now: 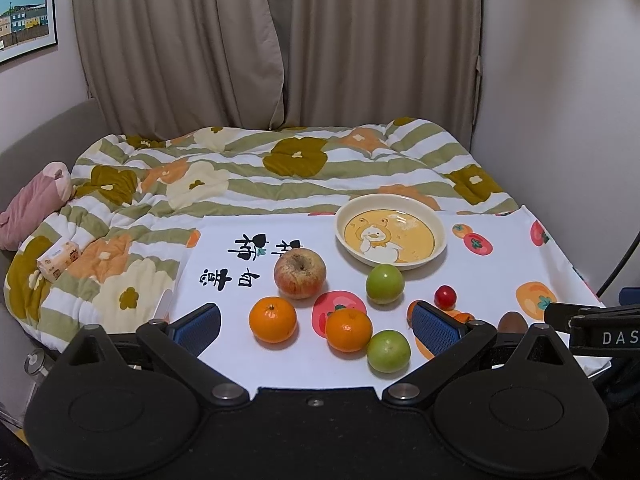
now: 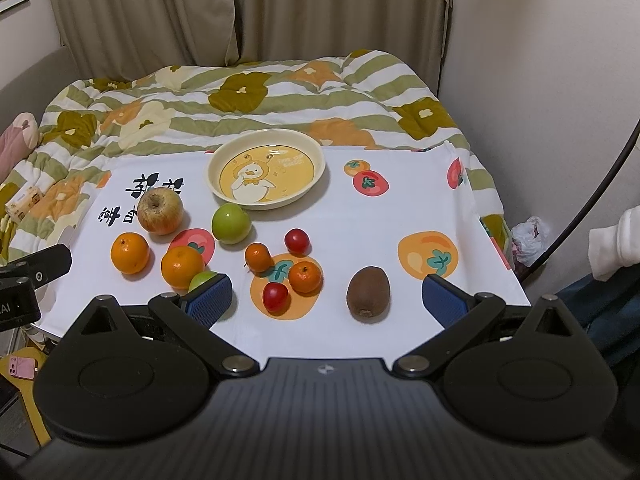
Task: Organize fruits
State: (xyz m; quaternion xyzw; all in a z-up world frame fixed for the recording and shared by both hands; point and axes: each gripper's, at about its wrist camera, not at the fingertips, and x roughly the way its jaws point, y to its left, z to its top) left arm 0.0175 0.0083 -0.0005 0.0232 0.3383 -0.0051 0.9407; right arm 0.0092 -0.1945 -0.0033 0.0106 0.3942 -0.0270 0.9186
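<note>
Loose fruit lies on a white fruit-print cloth [image 2: 360, 232] in front of a cream duck plate [image 2: 316, 148] [image 1: 344, 212], which holds nothing. In the right wrist view I see an apple [image 2: 160, 211], two big oranges [image 2: 129, 253] [image 2: 182, 266], a green fruit [image 2: 231, 224], two small oranges [image 2: 259, 257] [image 2: 305, 277], two small red fruits [image 2: 297, 241] [image 2: 275, 297] and a kiwi [image 2: 368, 290]. My left gripper [image 1: 316, 326] hangs open over an orange [image 1: 348, 329] and a green fruit [image 1: 388, 351]. My right gripper [image 2: 326, 300] is open near the kiwi.
The cloth covers a small table set against a bed with a flowered quilt [image 1: 240, 172]. A tissue pack [image 1: 58, 259] and a pink plush [image 1: 36, 200] lie at the left. Curtains [image 1: 280, 40] hang behind. A white sleeve [image 2: 616, 240] shows at the right.
</note>
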